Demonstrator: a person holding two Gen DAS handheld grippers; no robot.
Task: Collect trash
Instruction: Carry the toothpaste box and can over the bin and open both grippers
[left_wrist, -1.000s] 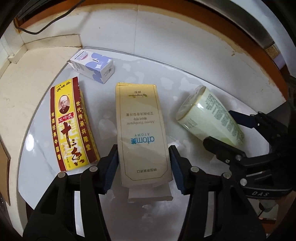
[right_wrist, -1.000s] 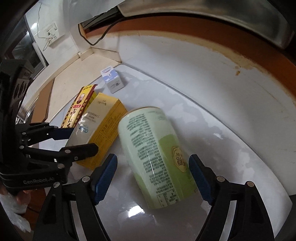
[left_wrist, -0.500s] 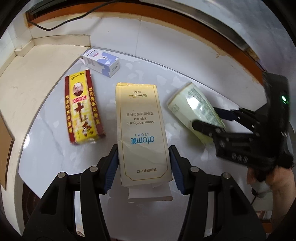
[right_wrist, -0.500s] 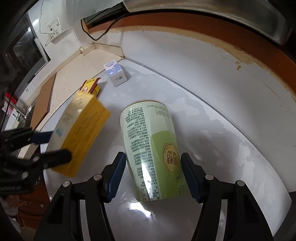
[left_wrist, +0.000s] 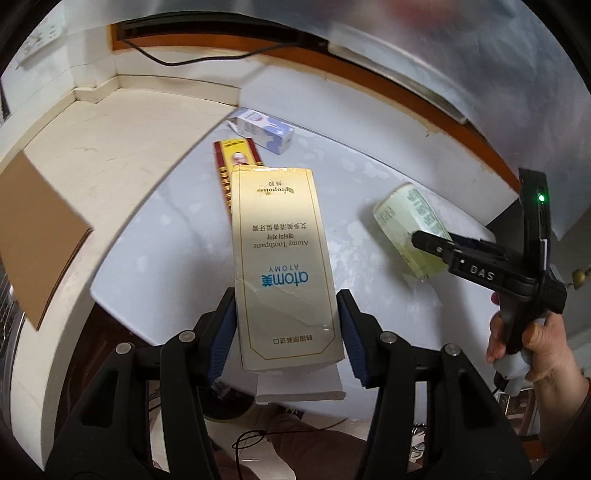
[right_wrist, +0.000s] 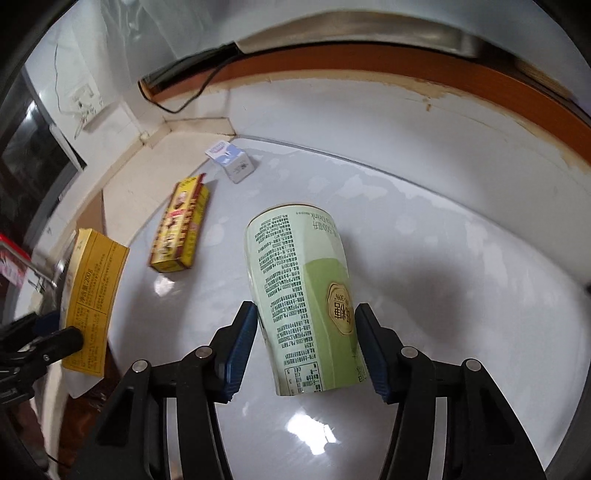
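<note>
Hand-held gripper L (left_wrist: 286, 332) clamps toothpaste box (left_wrist: 282, 258), long axis fwd.

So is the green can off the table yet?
Apparently lifted: the green can is clamped between the right gripper fingers, its shadow apart on the table.

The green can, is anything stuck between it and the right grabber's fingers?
No. The green can sits straight between the right gripper fingers, blue pads against its sides. The red-and-yellow box and small white box lie farther off on the white table.
</note>
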